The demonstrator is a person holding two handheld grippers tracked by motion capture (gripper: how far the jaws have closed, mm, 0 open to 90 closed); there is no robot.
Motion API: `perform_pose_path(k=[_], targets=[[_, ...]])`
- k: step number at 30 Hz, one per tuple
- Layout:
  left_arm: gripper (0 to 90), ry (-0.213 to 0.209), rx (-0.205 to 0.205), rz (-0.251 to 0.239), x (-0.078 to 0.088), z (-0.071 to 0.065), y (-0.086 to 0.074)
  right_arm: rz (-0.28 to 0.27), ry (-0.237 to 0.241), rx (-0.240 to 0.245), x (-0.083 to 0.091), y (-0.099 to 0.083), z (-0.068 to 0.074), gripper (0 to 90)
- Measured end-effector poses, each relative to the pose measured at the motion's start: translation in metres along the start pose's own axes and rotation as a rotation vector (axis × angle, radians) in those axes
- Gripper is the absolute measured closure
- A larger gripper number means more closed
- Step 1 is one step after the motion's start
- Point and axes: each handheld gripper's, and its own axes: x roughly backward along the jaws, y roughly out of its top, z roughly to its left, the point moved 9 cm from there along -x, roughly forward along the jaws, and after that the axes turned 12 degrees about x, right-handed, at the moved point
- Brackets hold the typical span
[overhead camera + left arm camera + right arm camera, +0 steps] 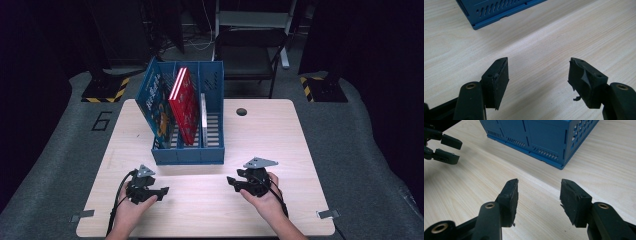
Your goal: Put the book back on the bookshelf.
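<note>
Grippers come first, nearest to us: our left gripper (161, 192) rests low over the table (200, 210) with its jaws spread and nothing between them, and our right gripper (232, 181) sits just as low, jaws apart and empty too. In the right gripper view, bare wood shows between the pads (510, 195), and the left gripper (447, 150) lies off to the side.

Beyond both stands the blue rack (187, 155), near the middle of the table, well apart from either gripper. In it we see a blue book (156, 102) leaning in the left slot, a red book (182, 102) next to it, and a thin white one (203, 117) to the right.

We judge the books are shelved, or else nothing has been pulled yet; either way no book is in hand, and any lift from the rack is left to do.
</note>
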Motion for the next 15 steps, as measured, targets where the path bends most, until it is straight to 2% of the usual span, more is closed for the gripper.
perform_pose_path(k=[2, 5, 9, 15], targets=[[32.9, 0.001, -0.001, 0.001, 0.000, 0.000, 0.000, 0.003, 0.002, -0.008, -0.002, -0.005, 0.000, 48.6], [32.9, -0.003, 0.002, 0.007, 0.000, -0.001, 0.000, 0.029, -0.003, 0.021, -0.007, -0.013, 0.000, 48.6], [32.9, 0.001, 0.004, -0.005, -0.001, -0.001, 0.000, 0.054, -0.011, 0.032, -0.012, -0.022, 0.000, 48.6], [32.8, -0.005, -0.011, 0.008, -0.002, -0.002, -0.001, 0.043, -0.020, 0.037, -0.016, -0.026, -0.002, 48.6]])
